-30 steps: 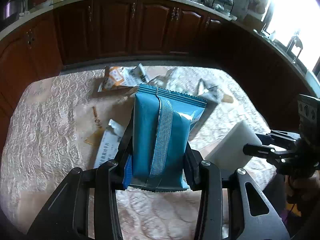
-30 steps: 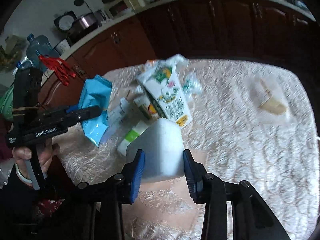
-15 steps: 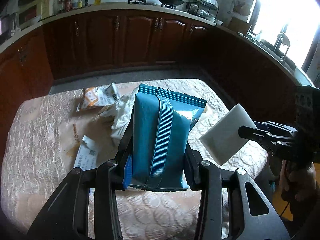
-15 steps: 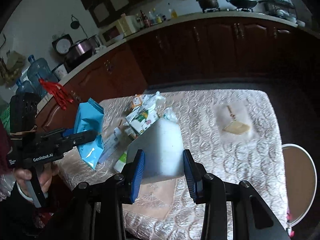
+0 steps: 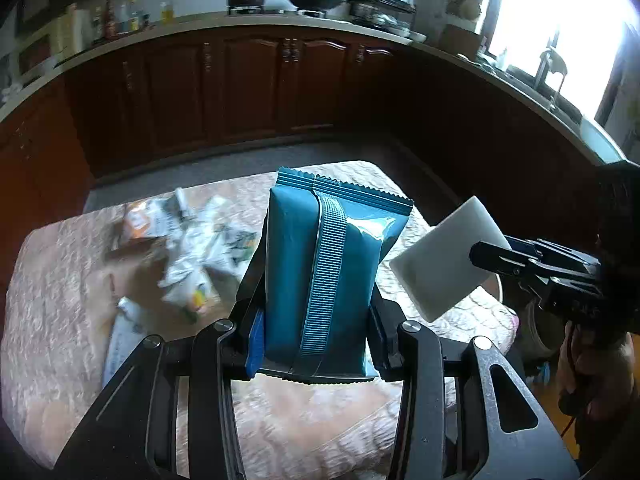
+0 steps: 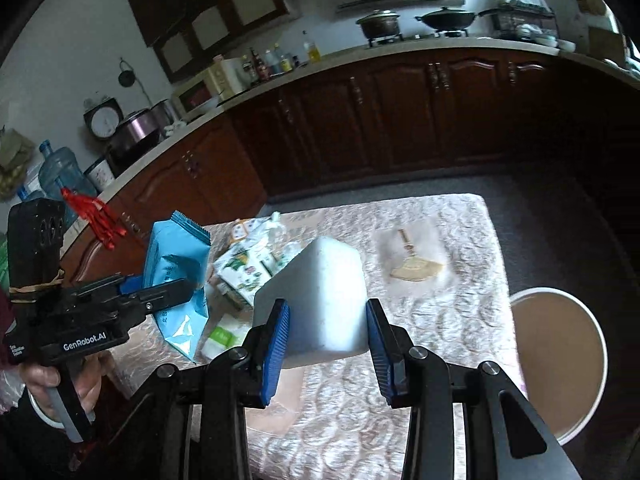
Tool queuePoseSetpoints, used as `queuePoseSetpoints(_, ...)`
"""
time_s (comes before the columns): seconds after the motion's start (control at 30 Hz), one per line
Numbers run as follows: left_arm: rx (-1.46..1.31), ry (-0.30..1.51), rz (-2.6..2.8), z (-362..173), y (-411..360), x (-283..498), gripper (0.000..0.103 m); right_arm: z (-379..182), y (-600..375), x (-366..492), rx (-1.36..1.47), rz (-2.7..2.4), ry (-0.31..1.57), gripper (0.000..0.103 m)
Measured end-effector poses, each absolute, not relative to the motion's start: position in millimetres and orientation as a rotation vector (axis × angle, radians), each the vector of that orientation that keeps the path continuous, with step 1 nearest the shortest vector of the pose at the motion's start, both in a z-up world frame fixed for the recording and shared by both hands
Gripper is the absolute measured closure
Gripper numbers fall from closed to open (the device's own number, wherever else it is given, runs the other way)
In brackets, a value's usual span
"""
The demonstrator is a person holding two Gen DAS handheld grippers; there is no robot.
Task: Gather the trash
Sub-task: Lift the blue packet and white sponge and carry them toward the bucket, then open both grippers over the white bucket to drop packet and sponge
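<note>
My left gripper is shut on a blue snack packet, held upright above the table; the same blue snack packet shows at the left of the right wrist view in the left gripper. My right gripper is shut on a white foam block, also lifted off the table. That white foam block appears at the right of the left wrist view, clamped by the right gripper. More wrappers and cartons lie in a heap on the tablecloth; the same pile of wrappers is blurred in the left wrist view.
The table carries a pale embossed cloth. A small fan-shaped brush lies at its far right. A round white bin with a brown inside stands beside the table's right edge. Dark wooden cabinets ring the room.
Both grippers have risen and pulled back from the table with their loads, so the table looks smaller and lower. The round bin has come into the right wrist view.
</note>
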State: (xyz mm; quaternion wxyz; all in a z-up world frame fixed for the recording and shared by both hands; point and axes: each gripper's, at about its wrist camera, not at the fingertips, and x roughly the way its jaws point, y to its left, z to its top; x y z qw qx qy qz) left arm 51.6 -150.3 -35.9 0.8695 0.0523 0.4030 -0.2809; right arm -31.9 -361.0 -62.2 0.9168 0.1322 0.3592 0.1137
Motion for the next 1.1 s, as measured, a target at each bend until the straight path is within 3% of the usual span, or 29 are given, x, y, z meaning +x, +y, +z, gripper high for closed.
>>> queuePoseSetpoints(0.67,0.178,0.901,-0.776,-65.8,-287.4,57.7,0.064,-79.9,-475.6,-71.9,0.363,-0.063,0.738,0.066)
queuePoseSetpoints(1.1,0.120,1.004,-0.895,-97.4,-379.3,75.7,0.064,-122.0,-553.2,-87.4,0.420,-0.287,0.825,0.066)
